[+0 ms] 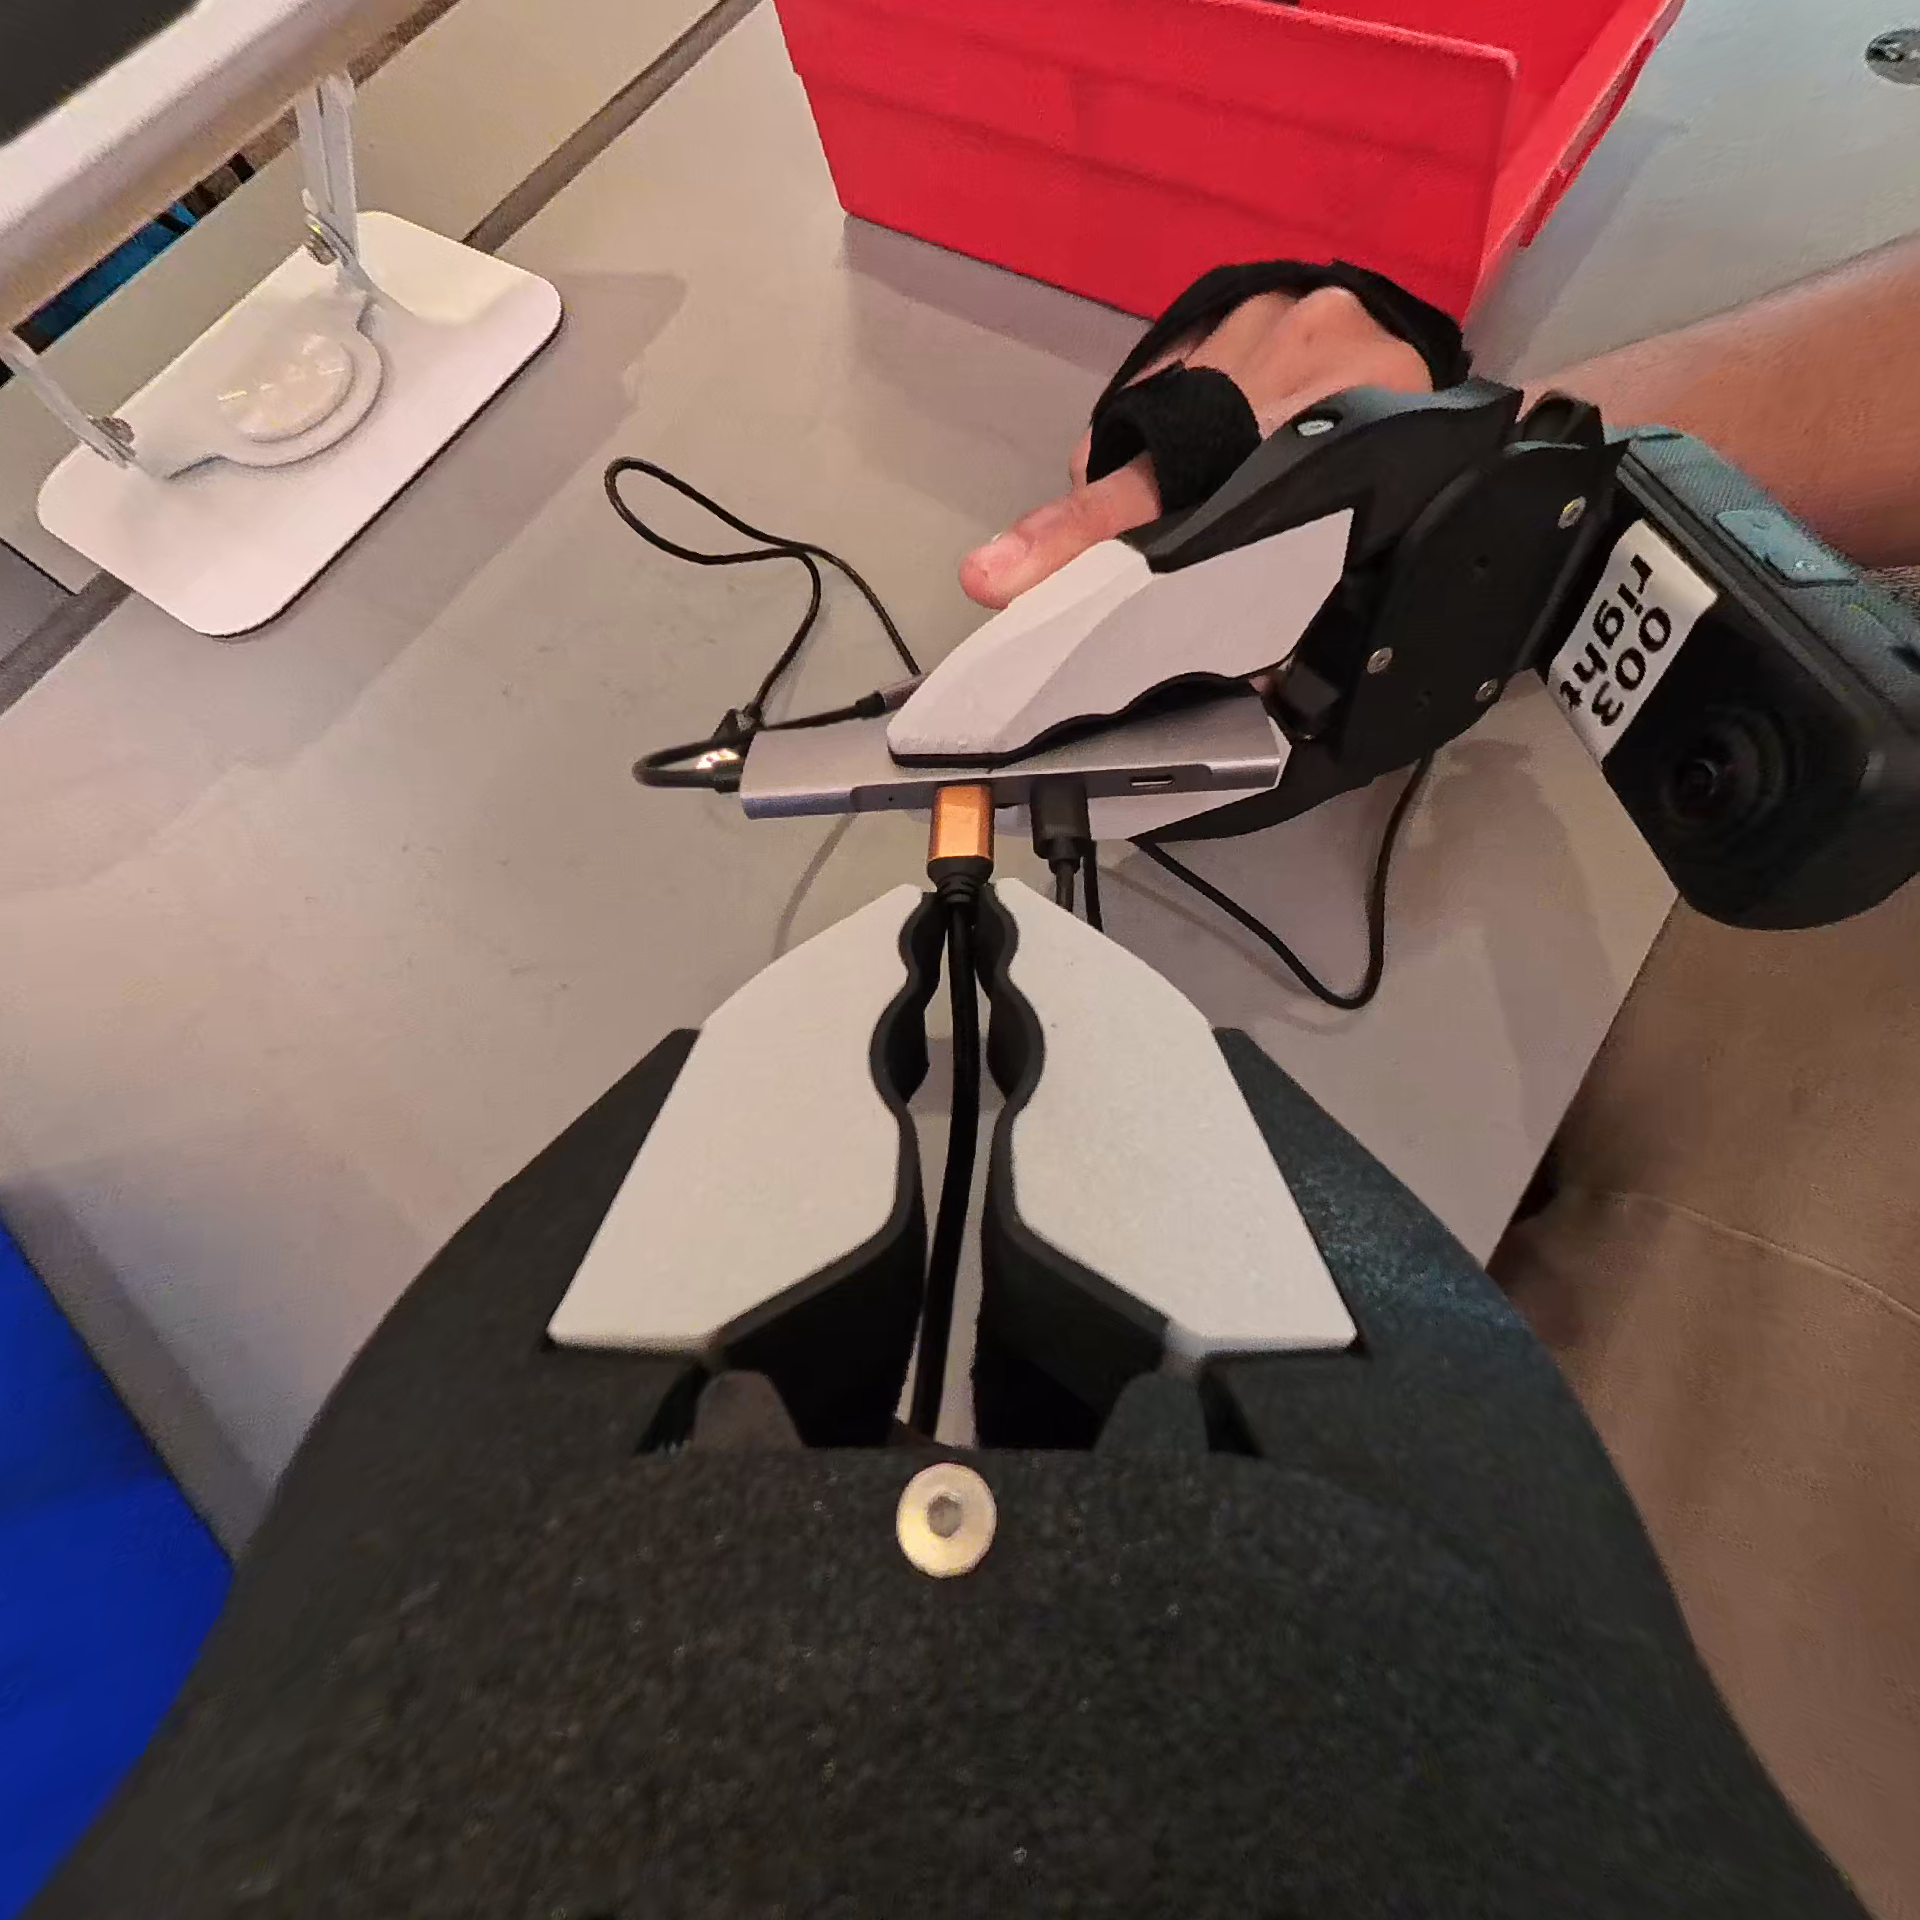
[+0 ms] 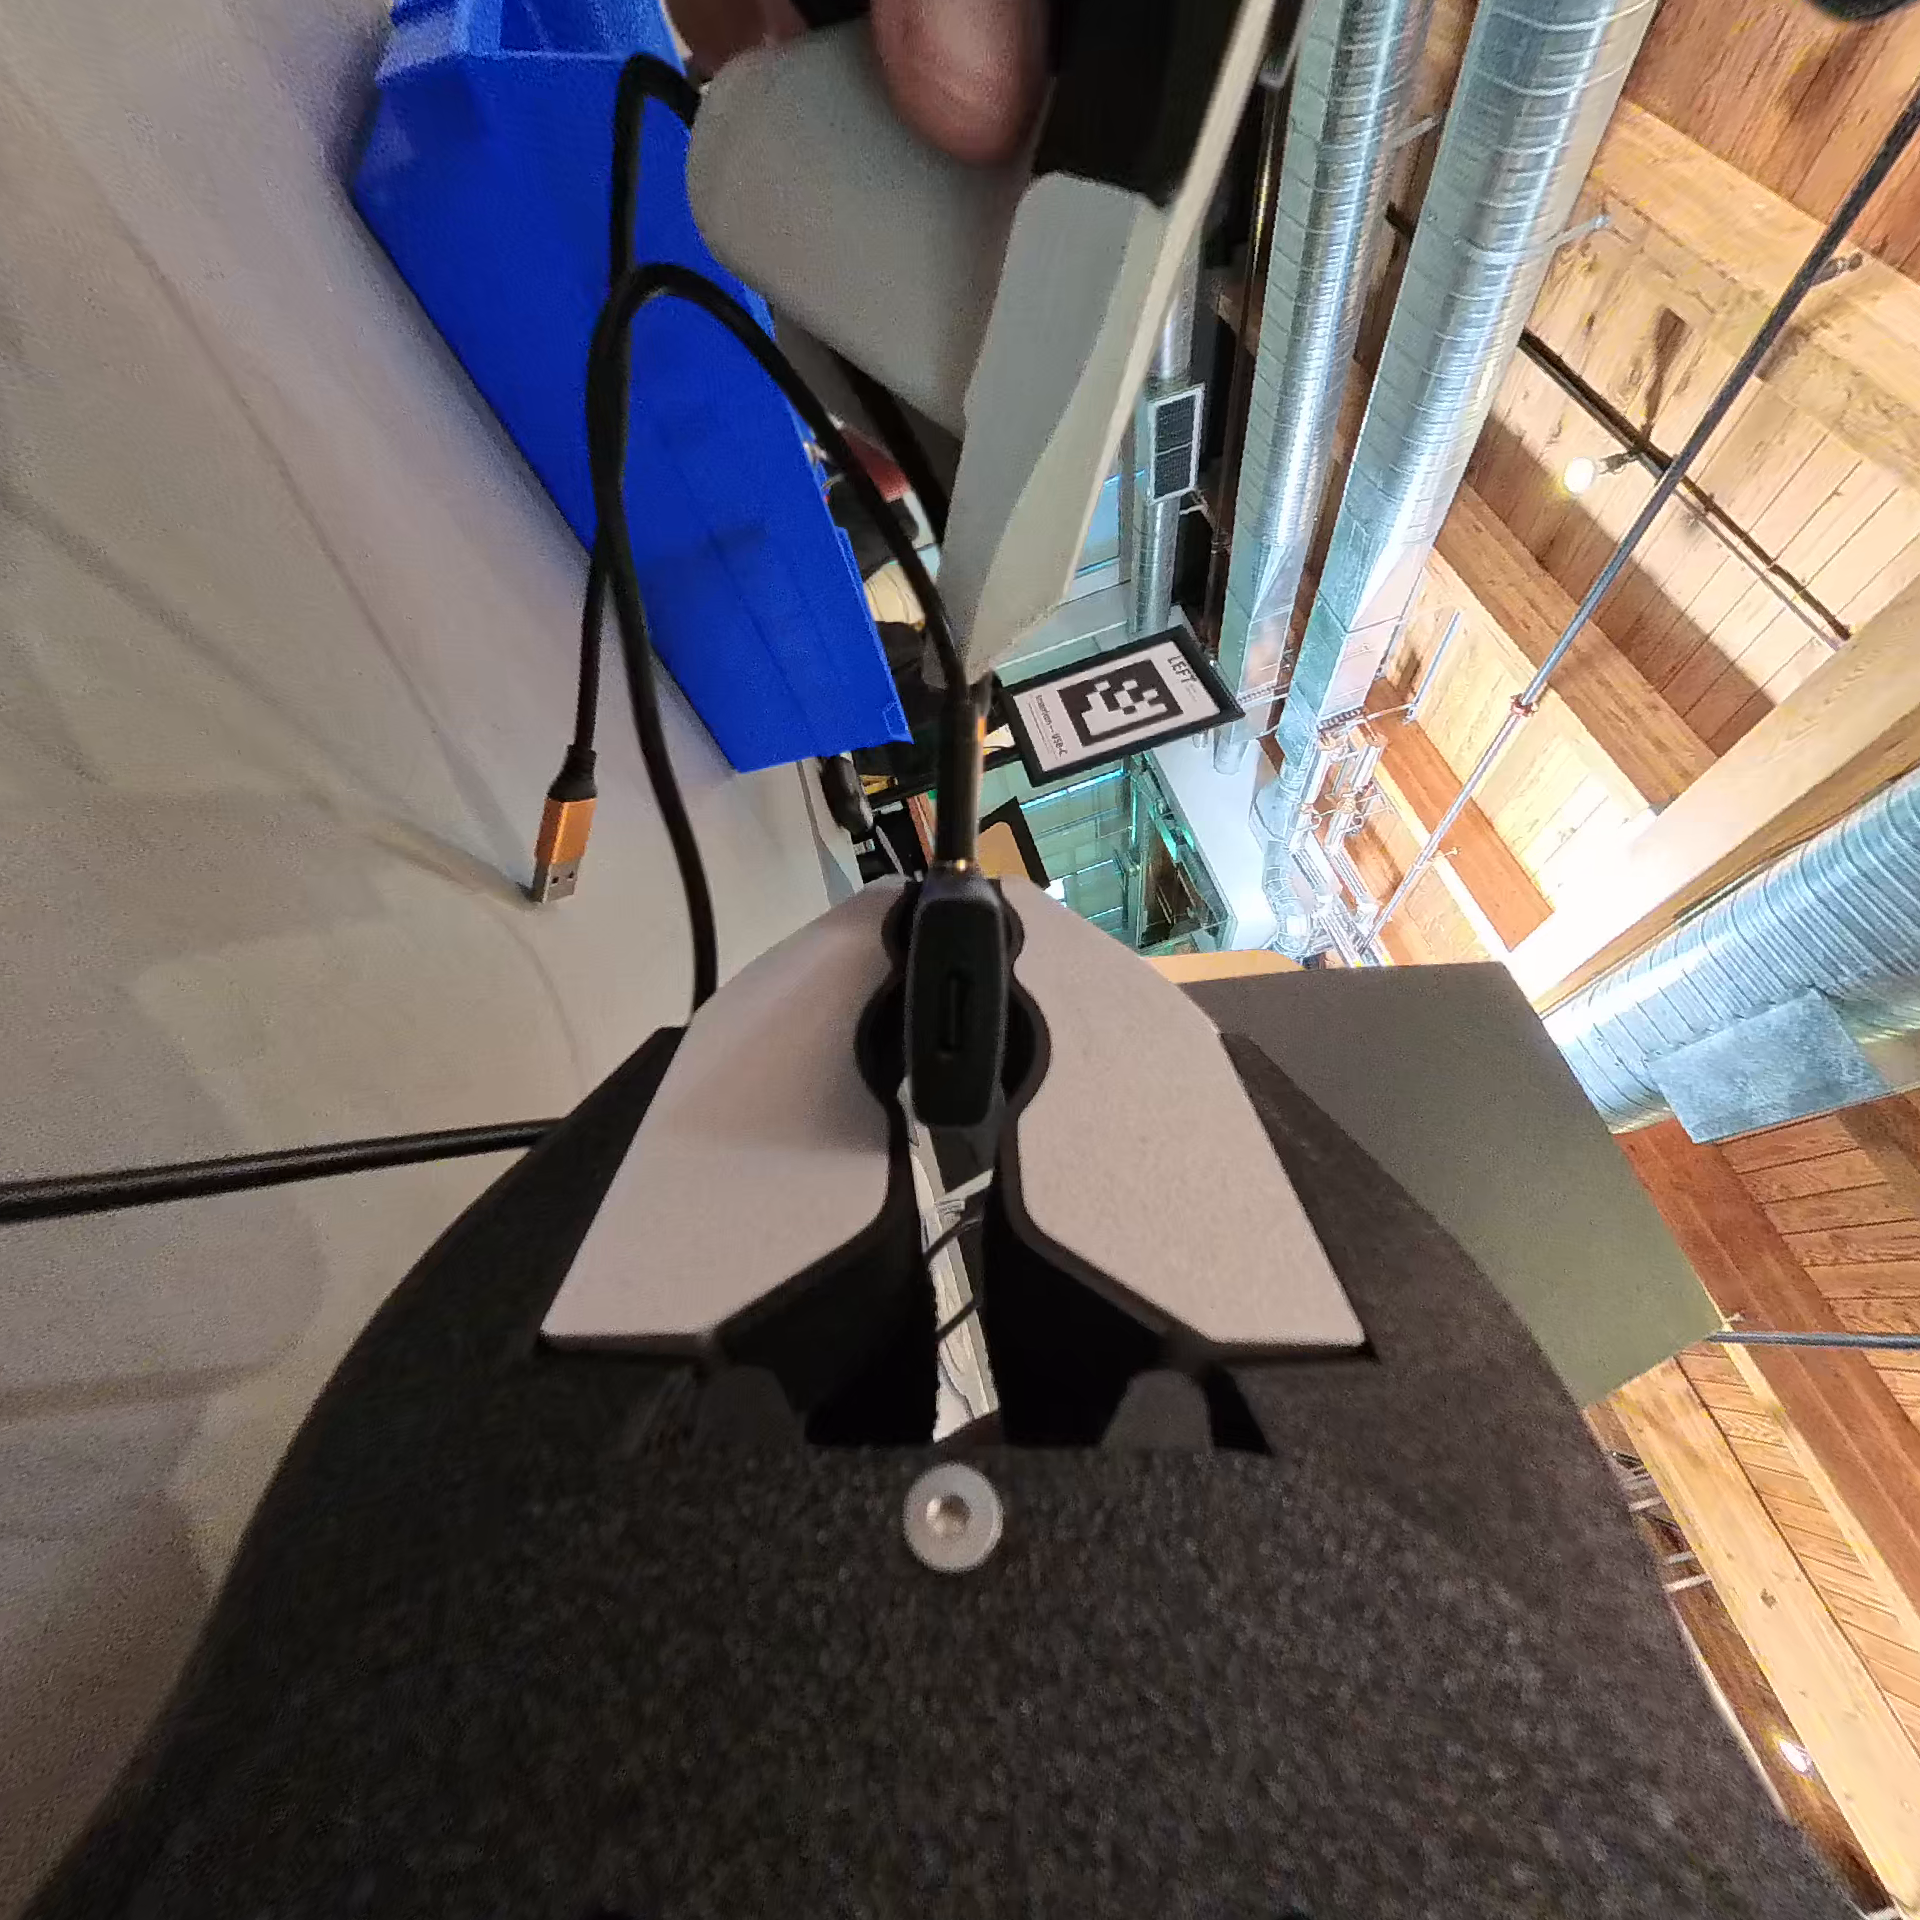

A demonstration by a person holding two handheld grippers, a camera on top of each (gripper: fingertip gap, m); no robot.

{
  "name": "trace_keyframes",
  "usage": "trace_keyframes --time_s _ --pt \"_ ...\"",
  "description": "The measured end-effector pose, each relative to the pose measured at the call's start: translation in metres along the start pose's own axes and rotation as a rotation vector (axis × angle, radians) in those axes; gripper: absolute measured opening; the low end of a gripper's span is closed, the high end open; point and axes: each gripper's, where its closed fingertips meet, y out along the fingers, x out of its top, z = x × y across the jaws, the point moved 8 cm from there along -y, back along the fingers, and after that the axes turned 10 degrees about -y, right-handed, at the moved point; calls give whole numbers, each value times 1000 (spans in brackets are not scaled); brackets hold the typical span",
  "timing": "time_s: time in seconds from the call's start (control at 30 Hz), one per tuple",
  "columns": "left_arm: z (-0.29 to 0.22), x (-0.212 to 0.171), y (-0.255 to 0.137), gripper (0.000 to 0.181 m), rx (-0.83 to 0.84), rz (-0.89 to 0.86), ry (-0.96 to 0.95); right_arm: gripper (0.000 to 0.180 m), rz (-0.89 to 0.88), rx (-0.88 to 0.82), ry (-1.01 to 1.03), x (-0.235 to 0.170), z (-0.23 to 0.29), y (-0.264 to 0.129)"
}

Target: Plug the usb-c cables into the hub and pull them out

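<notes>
In the left wrist view a grey hub (image 1: 810,774) is held level above the table. My right gripper (image 1: 935,764) is shut on it, one white finger on top and one beneath. An orange usb-c plug (image 1: 961,826) sits in the hub's near edge, with a black plug (image 1: 1060,821) beside it. My left gripper (image 1: 958,894) is shut on the black cable (image 1: 951,1091) just behind the orange plug. In the right wrist view my right gripper (image 2: 951,904) clamps the hub (image 2: 951,1018), seen end-on. The cable's orange far plug (image 2: 566,831) rests on the table.
A red bin (image 1: 1143,135) stands behind the hub. A white stand (image 1: 301,416) is at the far left. A blue bin (image 2: 644,416) sits near my left side. Black cables (image 1: 790,582) loop on the grey table (image 1: 416,831). The table edge (image 1: 1558,1091) runs at the right. Only a small space, under 4 cm, lies between the two pairs of fingers.
</notes>
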Motion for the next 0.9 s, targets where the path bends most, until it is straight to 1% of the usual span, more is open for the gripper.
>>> trace_keyframes --time_s 0.23,0.47,0.5,0.53,0.57,0.6,0.63,0.67,0.73,0.8,0.83,0.9 --pt "-3 -3 -3 6 -1 2 -16 11 -16 -1 -9 3 1 -1" --pt "-3 -6 -4 6 27 -8 -24 11 14 5 -18 3 3 1" --pt "-1 -7 -8 6 44 -5 -19 8 93 33 -22 -8 5 3" --pt "6 -5 -24 6 86 -46 -34 11 209 80 8 -33 7 4" --pt "14 -3 -46 6 112 -92 -68 10 229 74 71 -51 0 -1" --pt "20 -6 -65 6 132 -113 -64 10 190 11 124 -48 -14 -5" --pt "23 -10 -75 6 159 -121 -42 10 145 -40 126 -31 -21 -5" --pt "25 -13 -78 6 174 -126 -49 10 109 -30 107 -16 -16 0" --pt "29 -22 -64 6 160 -88 -62 10 77 18 80 -9 -2 8" --pt "38 -38 -39 6 232 -1 -11 10 71 29 134 -18 -2 9" --pt "42 -46 -25 6 234 25 6 10 81 19 135 -22 -2 8" --pt "44 -58 3 6 165 7 -48 10 61 15 128 -25 1 3"
